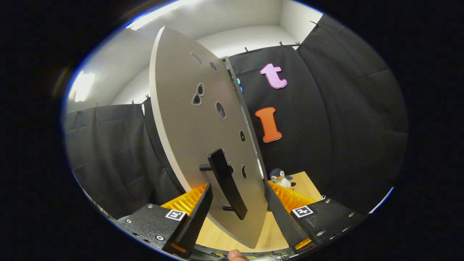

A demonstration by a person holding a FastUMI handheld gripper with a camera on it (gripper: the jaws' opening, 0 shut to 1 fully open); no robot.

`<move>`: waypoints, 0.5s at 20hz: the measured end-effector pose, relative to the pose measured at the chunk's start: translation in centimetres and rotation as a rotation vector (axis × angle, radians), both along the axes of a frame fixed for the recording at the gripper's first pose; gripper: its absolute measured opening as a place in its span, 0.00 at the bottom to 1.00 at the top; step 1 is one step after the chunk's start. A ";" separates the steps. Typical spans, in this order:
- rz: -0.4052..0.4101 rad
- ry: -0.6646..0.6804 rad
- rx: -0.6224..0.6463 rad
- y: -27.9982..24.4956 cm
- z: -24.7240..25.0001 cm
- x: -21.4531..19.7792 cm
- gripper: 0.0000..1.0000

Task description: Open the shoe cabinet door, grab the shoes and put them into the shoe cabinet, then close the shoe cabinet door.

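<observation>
The gripper (pixel 237 212) was spread wide, its two fingers (pixel 195 217) standing well apart with nothing pressed between them. At the very bottom, below the fingers, the tip of a person's finger (pixel 236 255) poked into sight. In the gap between the fingers hung the lower edge of the cabinet door (pixel 195 119), a pale grey panel swung out toward the camera and seen at a slant. Its dark bar handle (pixel 226 183) stood out from the panel on two short posts, tilted, and lay just ahead of the left finger and between the two; whether that finger touched the door or the handle I could not tell. Several small dark cut-outs dotted the panel higher up. Under the door lay a light wooden table (pixel 308 185). Beyond the right finger, on that table, stood a small toy penguin (pixel 280 177), just beside the door's far edge. Behind everything hung the black cloth wall, with white walls and a bright ceiling light above it.
</observation>
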State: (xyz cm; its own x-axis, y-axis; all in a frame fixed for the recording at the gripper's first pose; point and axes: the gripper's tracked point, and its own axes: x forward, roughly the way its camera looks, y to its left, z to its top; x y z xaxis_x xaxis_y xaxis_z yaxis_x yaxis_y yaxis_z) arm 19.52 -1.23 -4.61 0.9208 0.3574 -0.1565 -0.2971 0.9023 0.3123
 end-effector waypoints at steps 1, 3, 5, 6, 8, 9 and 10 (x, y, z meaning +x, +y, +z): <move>0.004 0.002 -0.011 1.2 0.2 -0.1 0.91; 0.007 0.012 -0.039 3.4 0.3 0.2 0.91; 0.001 0.027 -0.080 5.6 0.2 0.7 0.91; -0.005 0.031 -0.094 6.7 0.2 0.9 0.91; -0.019 0.042 -0.102 8.9 0.1 1.4 0.91; -0.023 0.049 -0.097 10.1 0.0 1.7 0.91; -0.022 0.053 -0.096 11.5 -0.1 2.0 0.91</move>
State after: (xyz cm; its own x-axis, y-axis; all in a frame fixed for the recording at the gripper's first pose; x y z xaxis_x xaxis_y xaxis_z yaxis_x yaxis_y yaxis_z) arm 21.55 10.24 -4.67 0.9180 0.3177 -0.2374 -0.2620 0.9352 0.2384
